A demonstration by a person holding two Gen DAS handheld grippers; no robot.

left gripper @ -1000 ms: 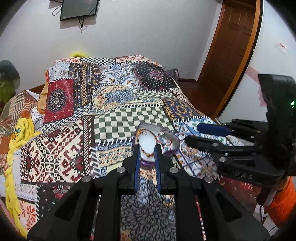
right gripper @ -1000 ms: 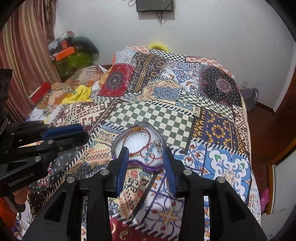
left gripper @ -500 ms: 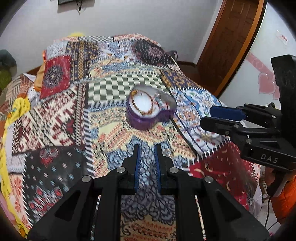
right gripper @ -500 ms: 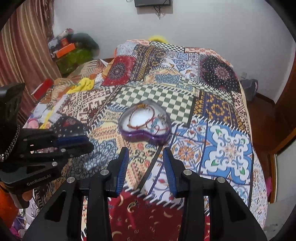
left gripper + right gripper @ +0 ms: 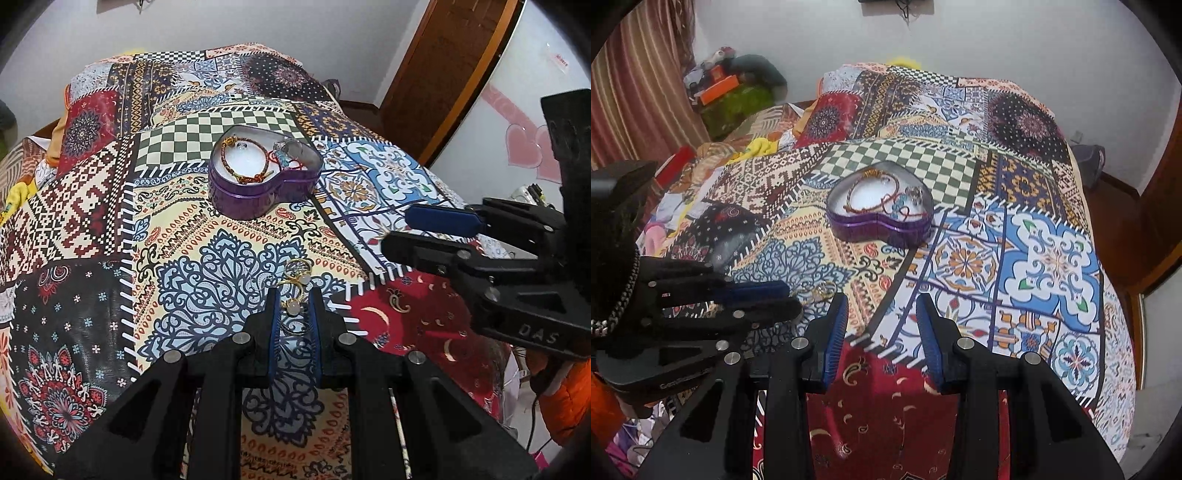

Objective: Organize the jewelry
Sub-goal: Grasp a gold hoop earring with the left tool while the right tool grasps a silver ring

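A purple heart-shaped jewelry box (image 5: 260, 173) stands open on the patterned bedspread, holding bracelets and small pieces; it also shows in the right wrist view (image 5: 881, 205). Gold rings with pale stones (image 5: 297, 275) lie on the bedspread in front of the box. My left gripper (image 5: 293, 308) has its fingers narrowly apart around the nearest ring (image 5: 290, 305), low over the cloth. My right gripper (image 5: 882, 317) is open and empty, held above the bedspread to the right of the left gripper (image 5: 790, 301).
The patchwork bedspread (image 5: 110, 221) covers the bed. A brown wooden door (image 5: 443, 74) stands at the right. Cluttered clothes and boxes (image 5: 731, 92) sit by a striped curtain (image 5: 639, 92) at the left. The bed's edge drops off at the right (image 5: 1115, 332).
Both grippers have pulled back from the heart box toward the near edge of the bed. The left gripper now sits low around the gold rings, which were out of view before.
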